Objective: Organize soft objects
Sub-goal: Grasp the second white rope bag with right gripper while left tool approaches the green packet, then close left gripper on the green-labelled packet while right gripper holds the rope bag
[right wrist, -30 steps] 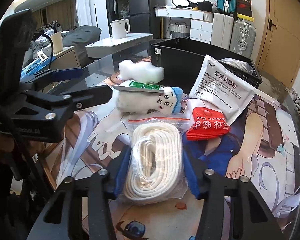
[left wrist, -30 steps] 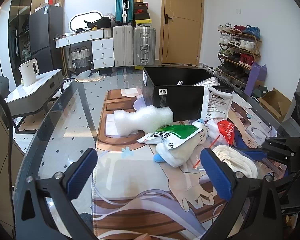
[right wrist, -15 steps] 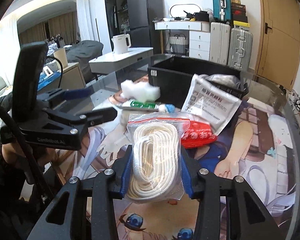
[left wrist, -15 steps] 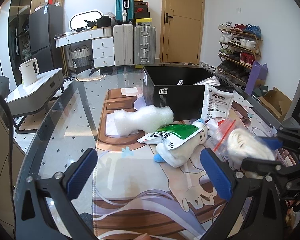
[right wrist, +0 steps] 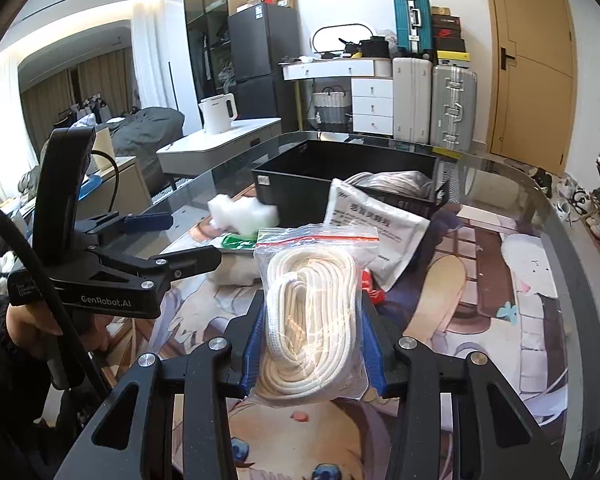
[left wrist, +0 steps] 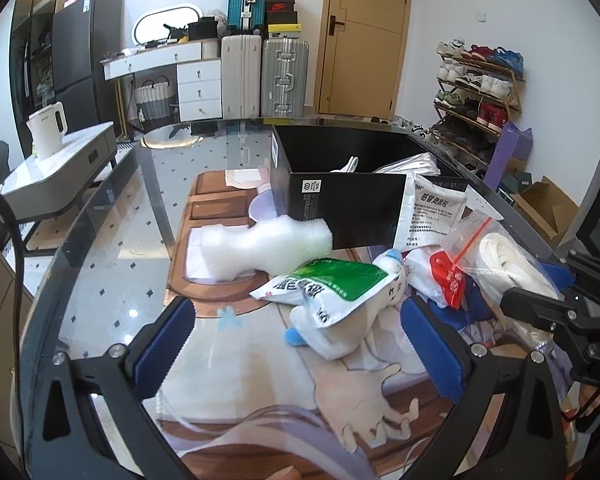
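The right gripper (right wrist: 312, 344) is clamping its blue pads on a bagged coil of white rope (right wrist: 312, 308), holding it clear of the printed mat (right wrist: 500, 280). The bag's long axis is running straight ahead along the fingers, its red zip seal pointing away. Directly beyond that seal, past a leaning white sachet (right wrist: 376, 236), the black bin (right wrist: 296, 184) is standing with its open top facing up; the coming carry is judged to be forward and over the near wall. The left gripper (left wrist: 300, 340) is hovering with jaws apart and nothing between them, nearer the green pouch (left wrist: 324, 284), plush toy (left wrist: 360, 320) and white foam (left wrist: 260, 244).
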Tool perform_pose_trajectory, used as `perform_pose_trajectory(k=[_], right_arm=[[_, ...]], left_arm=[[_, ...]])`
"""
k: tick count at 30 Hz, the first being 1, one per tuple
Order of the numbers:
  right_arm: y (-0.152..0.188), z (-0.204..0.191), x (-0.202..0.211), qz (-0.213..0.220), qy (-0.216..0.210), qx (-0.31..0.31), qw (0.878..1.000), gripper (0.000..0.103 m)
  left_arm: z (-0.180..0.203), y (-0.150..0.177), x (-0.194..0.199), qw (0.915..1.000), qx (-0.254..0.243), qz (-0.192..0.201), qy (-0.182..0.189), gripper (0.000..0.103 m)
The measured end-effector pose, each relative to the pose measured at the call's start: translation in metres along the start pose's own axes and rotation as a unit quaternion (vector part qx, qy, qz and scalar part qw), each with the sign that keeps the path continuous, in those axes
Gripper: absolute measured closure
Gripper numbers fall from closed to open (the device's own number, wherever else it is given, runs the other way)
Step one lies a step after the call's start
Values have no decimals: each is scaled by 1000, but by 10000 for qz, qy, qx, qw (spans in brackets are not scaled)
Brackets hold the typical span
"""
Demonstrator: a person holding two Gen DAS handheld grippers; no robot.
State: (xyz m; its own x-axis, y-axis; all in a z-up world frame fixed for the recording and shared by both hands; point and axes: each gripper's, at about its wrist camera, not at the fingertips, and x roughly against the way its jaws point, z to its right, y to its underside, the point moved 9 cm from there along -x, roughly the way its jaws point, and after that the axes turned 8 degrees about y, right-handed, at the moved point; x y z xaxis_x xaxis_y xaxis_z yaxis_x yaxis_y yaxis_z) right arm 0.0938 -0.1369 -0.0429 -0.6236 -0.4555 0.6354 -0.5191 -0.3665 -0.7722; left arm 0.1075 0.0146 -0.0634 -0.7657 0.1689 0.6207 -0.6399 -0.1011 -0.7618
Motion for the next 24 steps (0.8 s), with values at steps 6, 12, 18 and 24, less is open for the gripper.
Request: perform_pose_trajectory(k=[6,12,18,24], right_arm=[[1,7,-4,-15,54,-44,10000,60],[1,15,-6,-42,99,-89,9999,60],[1,19,-11,-80,118,-120,9998,60],[1,19,-16,-116,105,-123,9998,60]], left_arm=[[6,-8,-15,9998,155,-130,85,0],[12,-10,-30,9992,180,-331,155,0],[12,-9,-44,9965,433,-658,296,0],[11,-10,-48,9959,496,-690,313,0]])
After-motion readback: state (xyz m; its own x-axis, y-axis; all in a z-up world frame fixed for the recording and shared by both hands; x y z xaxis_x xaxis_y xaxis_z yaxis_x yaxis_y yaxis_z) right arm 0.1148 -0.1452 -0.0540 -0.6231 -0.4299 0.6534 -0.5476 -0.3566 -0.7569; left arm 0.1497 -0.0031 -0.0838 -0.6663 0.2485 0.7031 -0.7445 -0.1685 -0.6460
